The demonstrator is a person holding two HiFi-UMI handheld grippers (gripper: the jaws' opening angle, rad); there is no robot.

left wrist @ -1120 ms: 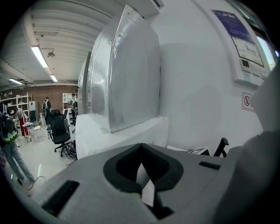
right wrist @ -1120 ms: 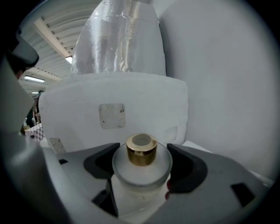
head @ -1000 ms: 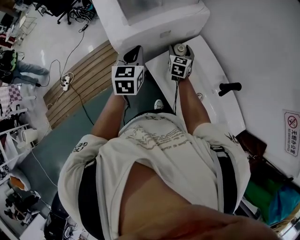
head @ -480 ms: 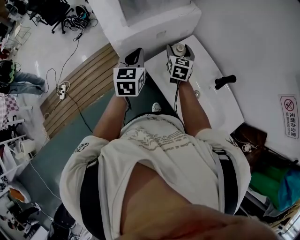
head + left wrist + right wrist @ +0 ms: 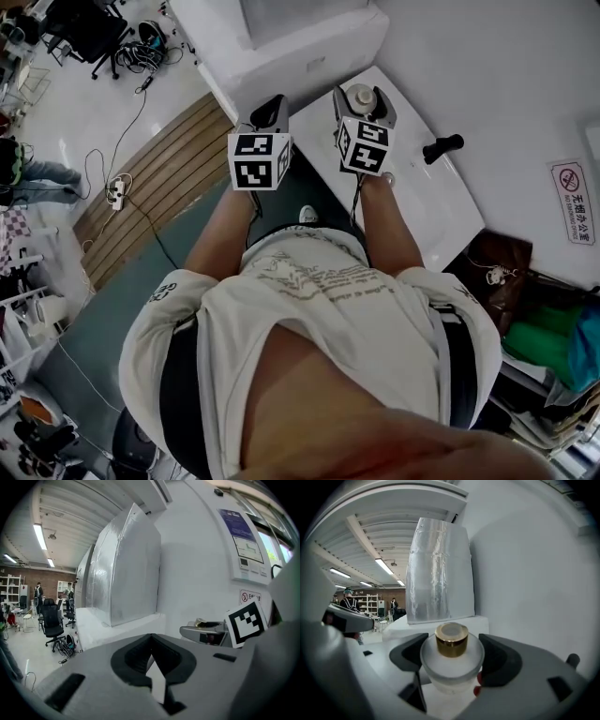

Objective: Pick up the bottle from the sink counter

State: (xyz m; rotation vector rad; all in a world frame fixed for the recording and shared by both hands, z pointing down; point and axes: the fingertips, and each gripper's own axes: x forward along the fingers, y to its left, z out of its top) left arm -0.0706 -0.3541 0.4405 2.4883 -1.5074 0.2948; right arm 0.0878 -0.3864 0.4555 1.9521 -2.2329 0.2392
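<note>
A frosted white bottle (image 5: pixel 451 663) with a gold cap (image 5: pixel 452 640) stands upright between the jaws of my right gripper (image 5: pixel 452 660), which is shut on its shoulder. In the head view that right gripper (image 5: pixel 361 96) hangs over the far end of the white sink counter (image 5: pixel 427 202), and the bottle's cap (image 5: pixel 360 94) shows between the jaws. My left gripper (image 5: pixel 270 111) is held beside it, off the counter's left edge. Its pads (image 5: pixel 140 654) meet at the tips with nothing between them. The left gripper view also catches the right gripper's marker cube (image 5: pixel 245 621).
A black faucet (image 5: pixel 442 147) sticks up from the counter on the right. A large white box (image 5: pixel 309 42) stands past the counter's far end. Wooden floor slats (image 5: pixel 159 183) with cables and a power strip (image 5: pixel 117 192) lie to the left. A brown bag (image 5: pixel 492 272) sits at the counter's near right.
The right gripper with the bottle has come up a little toward the head camera. The left gripper has hardly moved.
</note>
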